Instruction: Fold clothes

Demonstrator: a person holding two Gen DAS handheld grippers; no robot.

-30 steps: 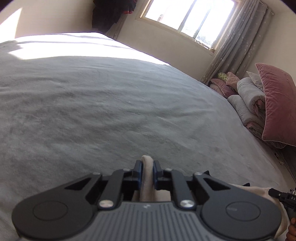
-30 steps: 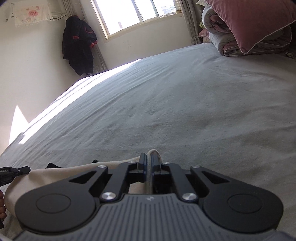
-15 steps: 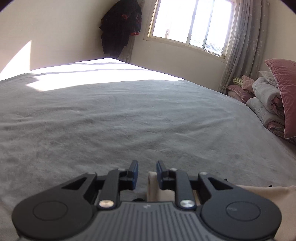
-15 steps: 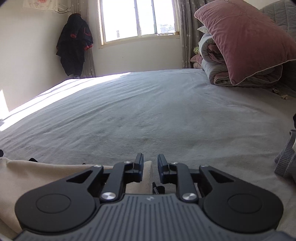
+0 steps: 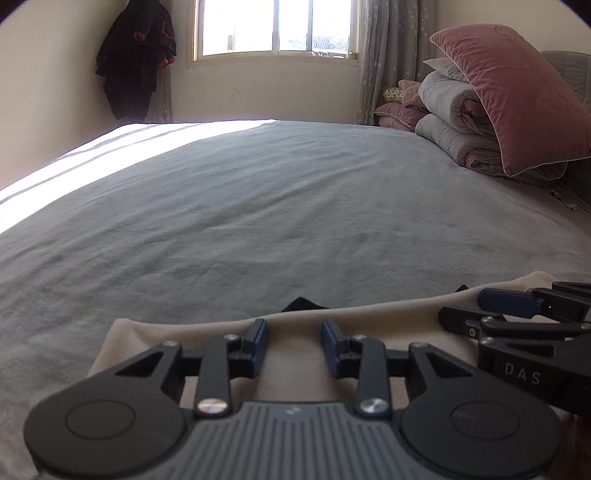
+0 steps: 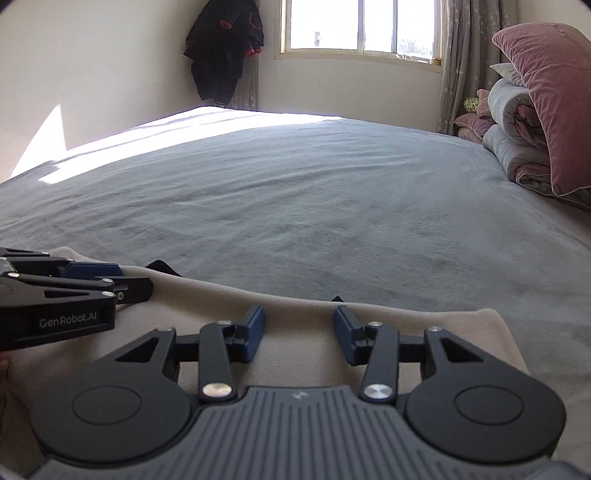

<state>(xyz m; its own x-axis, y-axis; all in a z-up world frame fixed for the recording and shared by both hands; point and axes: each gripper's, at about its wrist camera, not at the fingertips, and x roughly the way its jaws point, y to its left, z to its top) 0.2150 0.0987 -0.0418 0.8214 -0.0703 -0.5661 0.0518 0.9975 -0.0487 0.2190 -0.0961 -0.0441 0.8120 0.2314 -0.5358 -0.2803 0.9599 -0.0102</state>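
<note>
Both wrist cams low, close over beige garment (image 5: 369, 314), facing across grey bed (image 5: 258, 206) toward window (image 6: 362, 26). Shared: pillows, hanging coat; each catches other gripper at frame edge.

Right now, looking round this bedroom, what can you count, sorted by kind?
Grippers: 2, left gripper and right gripper, jaws opening above the cloth, nothing pinched.
Beige garment: 1
Pink pillow: 1
Dark hanging coat: 1
Window: 1
Grey bed: 1
Total: 7
</note>
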